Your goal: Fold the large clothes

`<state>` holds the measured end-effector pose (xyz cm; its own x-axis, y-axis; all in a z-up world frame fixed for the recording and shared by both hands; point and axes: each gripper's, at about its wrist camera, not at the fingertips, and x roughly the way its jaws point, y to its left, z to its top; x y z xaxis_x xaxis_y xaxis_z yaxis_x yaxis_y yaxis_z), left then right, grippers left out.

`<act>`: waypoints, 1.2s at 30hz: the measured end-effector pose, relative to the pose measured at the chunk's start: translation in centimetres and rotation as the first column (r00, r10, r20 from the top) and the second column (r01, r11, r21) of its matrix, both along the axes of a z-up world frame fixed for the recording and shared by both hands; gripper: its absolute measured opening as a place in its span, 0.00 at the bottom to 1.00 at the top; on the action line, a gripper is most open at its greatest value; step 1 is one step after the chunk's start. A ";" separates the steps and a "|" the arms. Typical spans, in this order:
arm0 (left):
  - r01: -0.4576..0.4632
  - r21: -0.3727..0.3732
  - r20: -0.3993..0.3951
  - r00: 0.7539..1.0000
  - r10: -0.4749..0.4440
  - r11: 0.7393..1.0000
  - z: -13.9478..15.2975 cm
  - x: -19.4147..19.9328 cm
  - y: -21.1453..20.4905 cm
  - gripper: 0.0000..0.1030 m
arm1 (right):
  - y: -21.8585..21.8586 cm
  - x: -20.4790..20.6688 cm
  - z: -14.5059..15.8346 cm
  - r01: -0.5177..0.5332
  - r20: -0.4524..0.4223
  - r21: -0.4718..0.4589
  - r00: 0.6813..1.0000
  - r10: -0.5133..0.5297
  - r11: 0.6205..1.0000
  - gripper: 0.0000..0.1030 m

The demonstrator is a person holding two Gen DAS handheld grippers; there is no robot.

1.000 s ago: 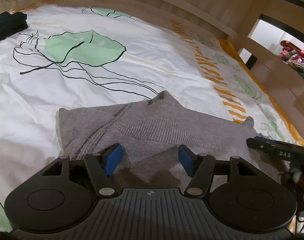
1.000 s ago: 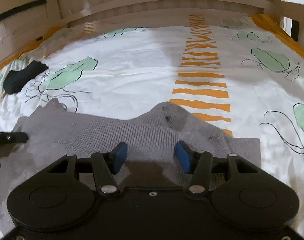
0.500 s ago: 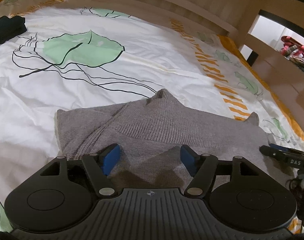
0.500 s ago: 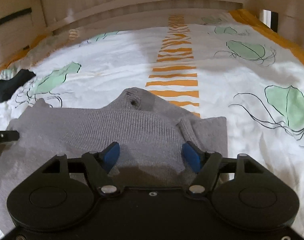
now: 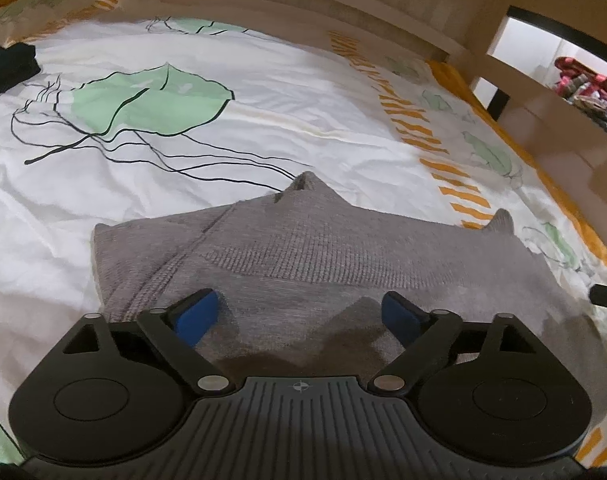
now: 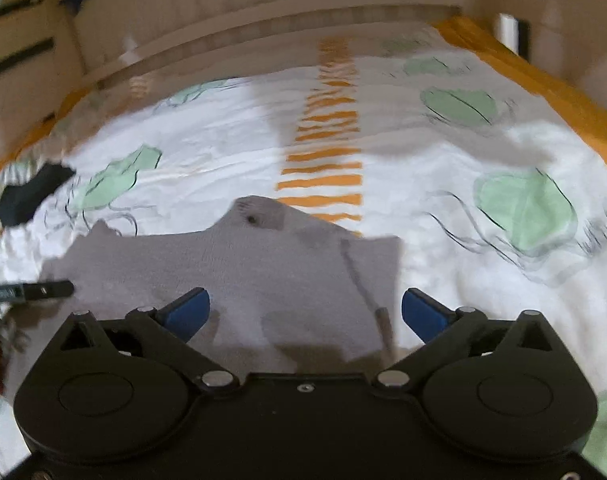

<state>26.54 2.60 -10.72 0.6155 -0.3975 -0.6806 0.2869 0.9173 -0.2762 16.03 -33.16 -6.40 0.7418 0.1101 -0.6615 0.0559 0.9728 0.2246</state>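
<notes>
Both grippers hang with blue pads spread apart, clamping nothing: the left gripper [image 5: 299, 314] above the grey knit sweater [image 5: 323, 256], the right gripper [image 6: 305, 312] over its right edge. The sweater lies partly folded on a white jellyfish-print bedsheet [image 5: 207, 156], and a black garment [image 6: 31, 192] sits well apart at the sheet's far left.

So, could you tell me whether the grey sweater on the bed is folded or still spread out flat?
Partly folded: the grey sweater lies on the bedsheet with layers doubled over, forming a compact shape.

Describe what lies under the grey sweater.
The grey sweater lies on the white leaf-print bedsheet. The sheet shows all around it; anything beneath the knit itself is covered.
</notes>
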 end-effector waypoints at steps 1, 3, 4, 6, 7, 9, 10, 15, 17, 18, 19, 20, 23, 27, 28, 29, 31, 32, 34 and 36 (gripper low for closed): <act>0.006 0.008 0.004 1.000 -0.006 1.000 0.0 -0.1 -0.2 0.92 | -0.7 -0.2 0.0 0.013 -0.019 0.027 1.000 -0.012 1.000 0.99; 0.012 0.025 0.012 1.000 -0.012 1.000 -0.2 -0.1 -0.6 0.94 | -1.8 -0.6 -0.4 0.038 -0.071 0.078 0.997 -0.032 0.996 0.99; 0.013 0.036 0.016 1.000 -0.014 0.999 -0.2 -0.2 -0.7 0.94 | -2.3 -0.7 -0.7 0.047 -0.102 0.102 0.994 -0.036 0.994 0.99; 0.015 0.051 0.024 1.000 -0.016 0.999 -0.2 -0.3 -1.0 0.95 | -3.0 -0.9 -1.5 0.062 -0.170 0.148 0.985 -0.036 0.987 0.99; 0.017 0.056 0.026 0.999 -0.018 0.998 -0.3 -0.3 -1.0 0.96 | -3.3 -0.9 -1.9 0.067 -0.198 0.164 0.980 -0.034 0.984 1.00; 0.021 0.062 0.030 0.999 -0.022 0.998 -0.3 -0.3 -1.1 0.98 | -3.5 -1.1 -2.6 0.059 -0.230 0.175 0.973 -0.018 0.983 1.00; 0.025 0.063 0.029 0.999 -0.026 0.998 -0.3 -0.3 -1.2 0.99 | -3.6 -1.1 -2.9 0.050 -0.241 0.174 0.970 -0.007 0.983 1.00; 0.019 0.089 0.035 0.999 -0.022 0.996 -0.4 -0.4 -1.6 0.99 | -4.2 -0.3 -4.2 0.049 -0.284 0.249 0.959 0.024 0.967 1.00; 0.018 0.096 0.038 0.999 -0.022 0.995 -0.4 -0.5 -1.8 0.99 | -4.9 0.1 -4.4 0.066 -0.274 0.305 0.962 0.021 0.950 1.00; 0.016 0.097 0.040 0.999 -0.020 0.995 -0.4 -0.5 -1.8 0.99 | -5.3 0.3 -4.6 0.073 -0.268 0.332 0.963 0.020 0.940 1.00; 0.015 0.097 0.042 0.999 -0.019 0.995 -0.4 -0.6 -1.9 0.99 | -5.6 0.5 -4.7 0.077 -0.262 0.357 0.965 0.021 0.931 1.00; 0.014 0.098 0.043 0.999 -0.018 0.995 -0.5 -0.6 -1.9 1.00 | -5.8 0.8 -4.9 0.075 -0.253 0.380 0.967 0.026 0.922 1.00; 0.012 0.099 0.049 0.999 -0.017 0.995 -0.5 -0.7 -1.9 1.00 | -6.3 1.8 -5.5 0.048 -0.219 0.452 0.974 0.059 0.891 1.00; 0.012 0.107 0.056 0.998 -0.019 0.994 -0.6 -0.8 -2.1 1.00 | -6.9 2.5 -6.4 0.046 -0.175 0.559 0.982 0.064 0.828 1.00; 0.015 0.113 0.053 0.998 -0.021 0.994 -0.5 -0.7 -2.2 1.00 | -7.0 2.5 -6.5 0.048 -0.172 0.569 0.983 0.061 0.821 1.00; 0.019 0.117 0.047 0.999 -0.024 0.993 -0.5 -0.7 -2.2 0.99 | -7.0 2.5 -6.5 0.049 -0.171 0.572 0.983 0.061 0.818 1.00; 0.022 0.113 0.034 0.999 -0.026 0.993 -0.2 -0.5 -2.2 0.98 | -6.8 2.3 -6.2 0.049 -0.173 0.567 0.983 0.061 0.822 1.00; 0.018 0.107 0.026 0.999 -0.021 0.994 0.1 -0.4 -2.1 0.98 | -6.7 2.3 -6.2 0.050 -0.175 0.561 0.983 0.060 0.827 1.00; -0.018 0.078 0.018 1.000 0.016 0.997 0.9 -0.6 -1.8 0.93 | -6.5 2.3 -5.9 0.054 -0.185 0.546 0.981 0.057 0.836 1.00; -0.064 0.042 0.019 0.998 0.063 0.997 2.3 -1.3 -1.4 0.89 | -6.2 2.6 -5.8 0.056 -0.198 0.528 0.979 0.059 0.847 1.00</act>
<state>25.27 1.18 -8.41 0.6506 -0.3285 -0.6847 0.2324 0.9445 -0.2323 18.66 -39.37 -12.16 0.6008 0.4861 -0.6347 0.1535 0.7090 0.6883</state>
